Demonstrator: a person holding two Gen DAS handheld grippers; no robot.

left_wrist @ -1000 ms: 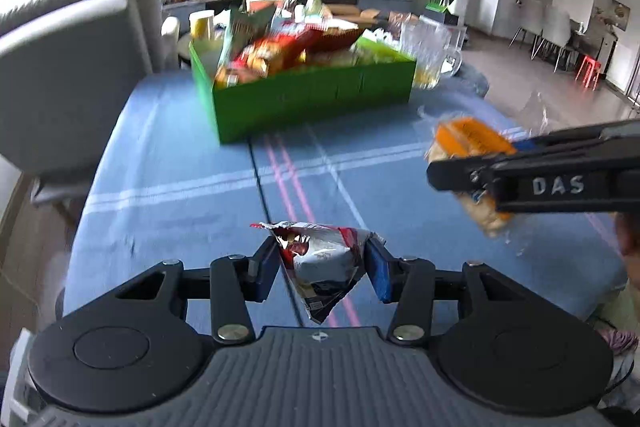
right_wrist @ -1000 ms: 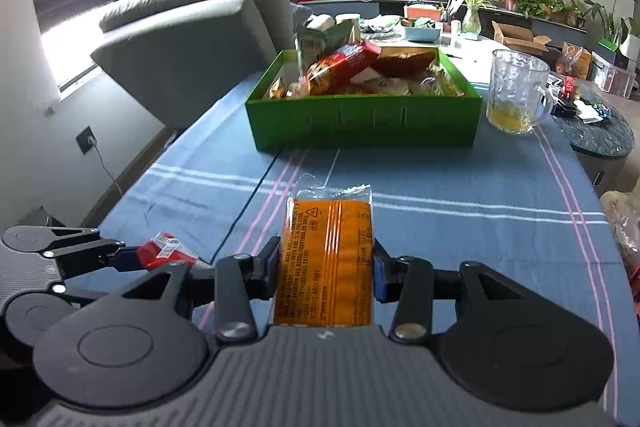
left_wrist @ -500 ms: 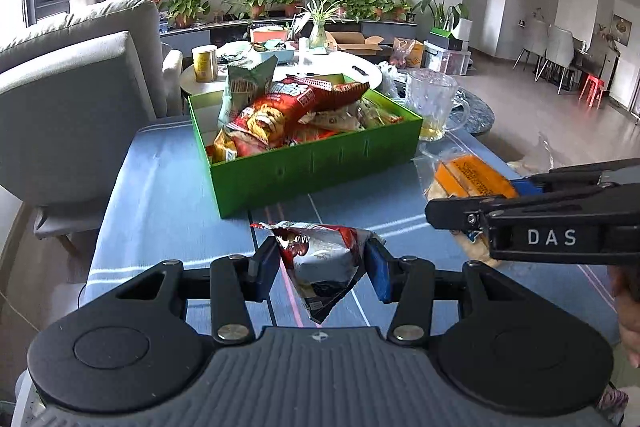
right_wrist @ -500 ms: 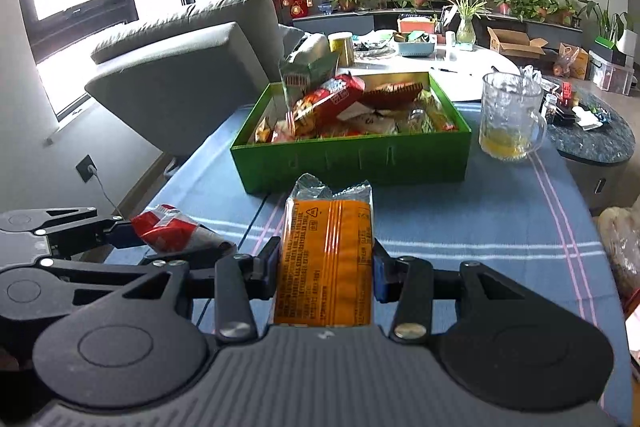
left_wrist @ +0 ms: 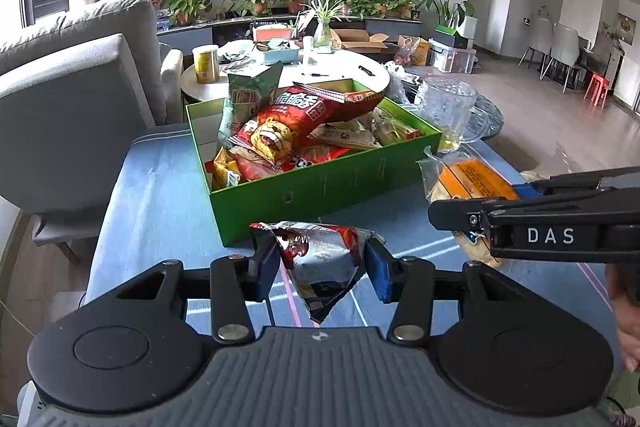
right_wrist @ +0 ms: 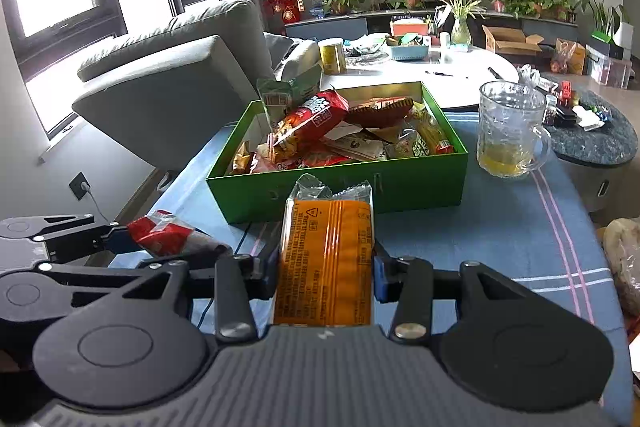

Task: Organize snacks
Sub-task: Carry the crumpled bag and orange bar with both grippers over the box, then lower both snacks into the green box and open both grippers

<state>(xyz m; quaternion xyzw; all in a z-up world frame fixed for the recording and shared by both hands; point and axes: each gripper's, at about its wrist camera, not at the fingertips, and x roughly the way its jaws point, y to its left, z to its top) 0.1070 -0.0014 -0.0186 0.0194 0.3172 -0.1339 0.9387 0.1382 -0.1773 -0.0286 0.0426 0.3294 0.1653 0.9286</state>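
Your left gripper (left_wrist: 322, 269) is clamped on a crumpled red and silver snack packet (left_wrist: 324, 259), low in the centre of the left wrist frame, its 2 blue pads pressing the packet's sides. Your right gripper (right_wrist: 326, 269) is closed on a flat orange snack pack (right_wrist: 326, 259), which stands lengthwise between its pads in the lower centre of the right wrist frame.

Both packs hang above the blue striped tablecloth (left_wrist: 160, 195), just short of the green box (right_wrist: 344, 187). That box sits in the middle of each frame, already heaped with snack bags, a large red bag (left_wrist: 288, 123) lying on top.

A glass mug (right_wrist: 508, 131) with a little yellow liquid stands just right of the box. A grey armchair (right_wrist: 168, 83) fills the left side.
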